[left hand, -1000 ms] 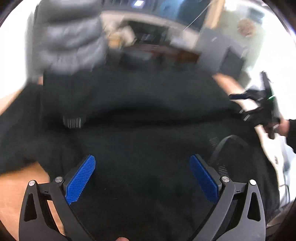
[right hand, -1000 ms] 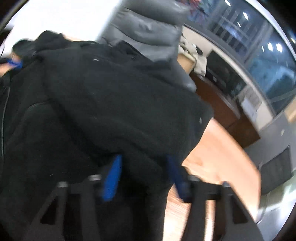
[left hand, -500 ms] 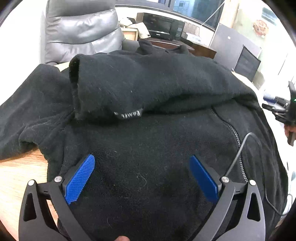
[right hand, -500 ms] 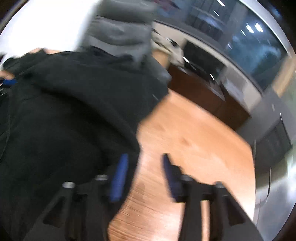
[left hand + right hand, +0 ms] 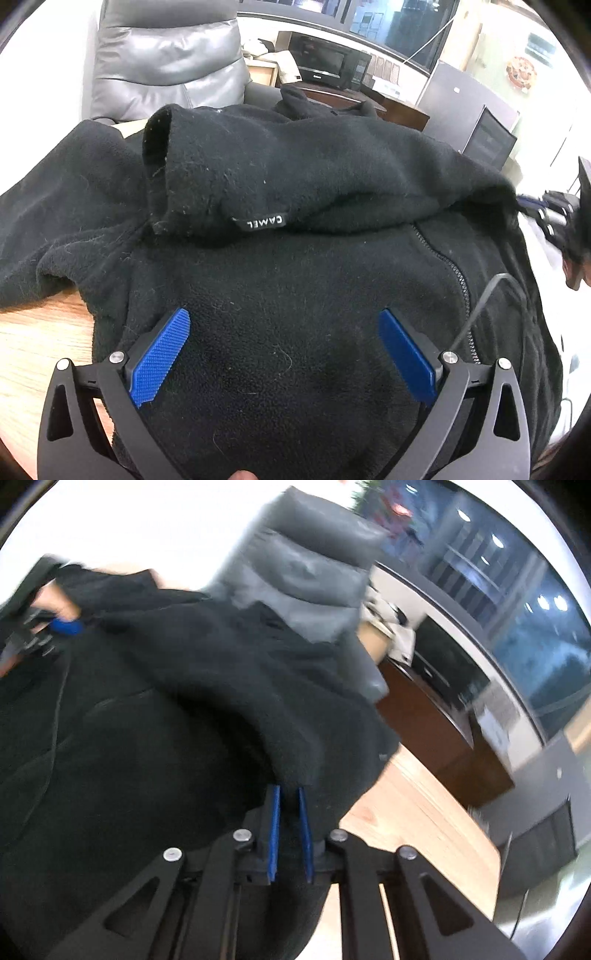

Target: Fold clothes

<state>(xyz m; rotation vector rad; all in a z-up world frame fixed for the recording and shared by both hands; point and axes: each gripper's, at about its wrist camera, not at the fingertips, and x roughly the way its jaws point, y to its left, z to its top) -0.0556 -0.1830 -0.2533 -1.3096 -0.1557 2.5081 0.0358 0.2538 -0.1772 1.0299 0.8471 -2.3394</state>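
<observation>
One black fleece jacket (image 5: 295,266) lies spread on the wooden table (image 5: 33,332), one sleeve (image 5: 258,177) folded across the chest. The cuff opening faces left, and a "CAMEL" tag (image 5: 262,222) reads upside down at the sleeve's edge. A zipper (image 5: 448,266) runs down the right side, with a thin grey cord (image 5: 480,314) looped beside it.

Left gripper (image 5: 282,354): fingers wide apart over the jacket body, gripping nothing. Only the left wrist view shows the tag, zipper and cord sharply.

Right gripper (image 5: 290,827): blue pads nearly together, clamped on a fold of fleece at the jacket's right edge (image 5: 295,771). This view is motion-blurred. Only it shows the pinch and bare table (image 5: 417,812) to the right.

One grey leather chair (image 5: 166,62) stands behind the table, with one black microwave (image 5: 325,62) further back.
</observation>
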